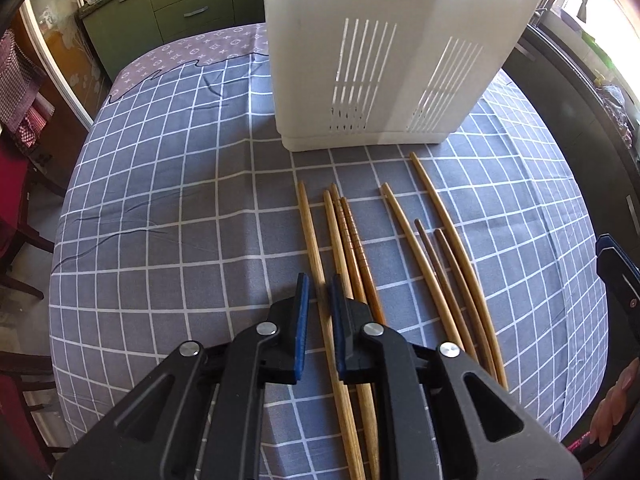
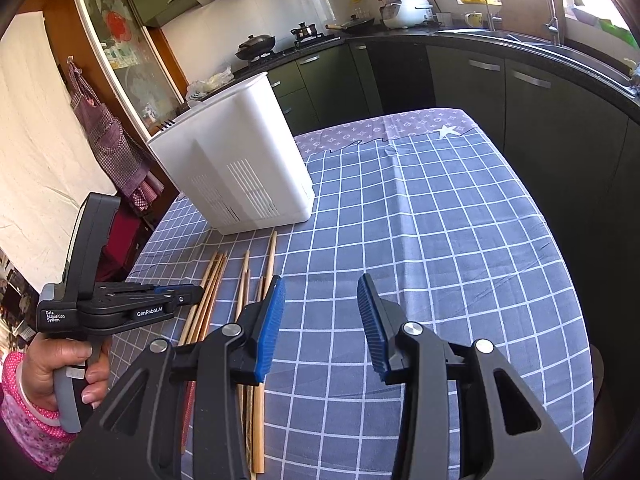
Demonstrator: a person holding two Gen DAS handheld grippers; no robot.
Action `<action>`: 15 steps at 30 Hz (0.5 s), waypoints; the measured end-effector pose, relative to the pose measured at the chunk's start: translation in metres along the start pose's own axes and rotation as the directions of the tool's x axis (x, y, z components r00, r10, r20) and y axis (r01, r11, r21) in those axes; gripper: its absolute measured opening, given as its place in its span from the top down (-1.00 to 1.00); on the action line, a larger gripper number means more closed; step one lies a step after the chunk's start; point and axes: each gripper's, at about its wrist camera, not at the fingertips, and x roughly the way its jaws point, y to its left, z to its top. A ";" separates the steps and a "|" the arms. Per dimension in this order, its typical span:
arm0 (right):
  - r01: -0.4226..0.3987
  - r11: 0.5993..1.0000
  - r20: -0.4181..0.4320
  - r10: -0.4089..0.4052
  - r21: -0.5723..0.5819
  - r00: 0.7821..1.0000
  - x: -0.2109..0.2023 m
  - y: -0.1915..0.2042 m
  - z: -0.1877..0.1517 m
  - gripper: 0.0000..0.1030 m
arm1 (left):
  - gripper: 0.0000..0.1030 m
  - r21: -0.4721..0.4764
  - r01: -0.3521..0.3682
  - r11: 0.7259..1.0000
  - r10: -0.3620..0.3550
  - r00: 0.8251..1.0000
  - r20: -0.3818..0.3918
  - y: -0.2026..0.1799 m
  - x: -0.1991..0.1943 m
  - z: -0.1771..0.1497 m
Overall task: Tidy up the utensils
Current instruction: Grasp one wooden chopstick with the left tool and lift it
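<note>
I have the left gripper (image 1: 319, 286) pointed steeply down at the row of wooden chopsticks (image 1: 404, 248) lying on the blue-grey checked tablecloth (image 1: 168, 216), its jaws narrowed around the leftmost pale chopstick (image 1: 314, 240), whose shaft runs between the blue pads; I cannot tell whether the pads actually press it. The neighbouring sticks lie just beside the right-hand pad, crowding it. Beyond the chopstick tips stands the tall white slotted plastic utensil holder (image 1: 380, 60), upright on the cloth. My right gripper (image 2: 320, 292) hangs over bare cloth to the right of the sticks, jaws partly apart with nothing between them. A hand (image 2: 60, 368) in a pink patterned sleeve (image 2: 24, 420) grips the left tool. Dark green cabinets (image 2: 500, 92) ring the table.
</note>
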 end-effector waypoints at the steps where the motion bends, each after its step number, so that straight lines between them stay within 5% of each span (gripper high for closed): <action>1: 0.000 1.000 -0.004 0.000 -0.004 1.000 0.001 0.001 0.001 0.23 | 0.79 0.001 -0.001 1.000 0.001 1.000 -0.001 -0.001 0.000 0.001; 8: -0.008 0.997 -0.075 0.002 -0.076 0.997 0.019 0.018 0.008 0.23 | 0.86 -0.002 0.011 1.000 -0.011 1.000 0.006 0.004 -0.002 -0.003; 15: -0.048 0.987 -0.214 0.014 -0.154 0.977 0.069 0.041 0.019 0.46 | 0.87 -0.013 0.022 1.000 -0.020 0.987 0.160 0.017 -0.047 -0.010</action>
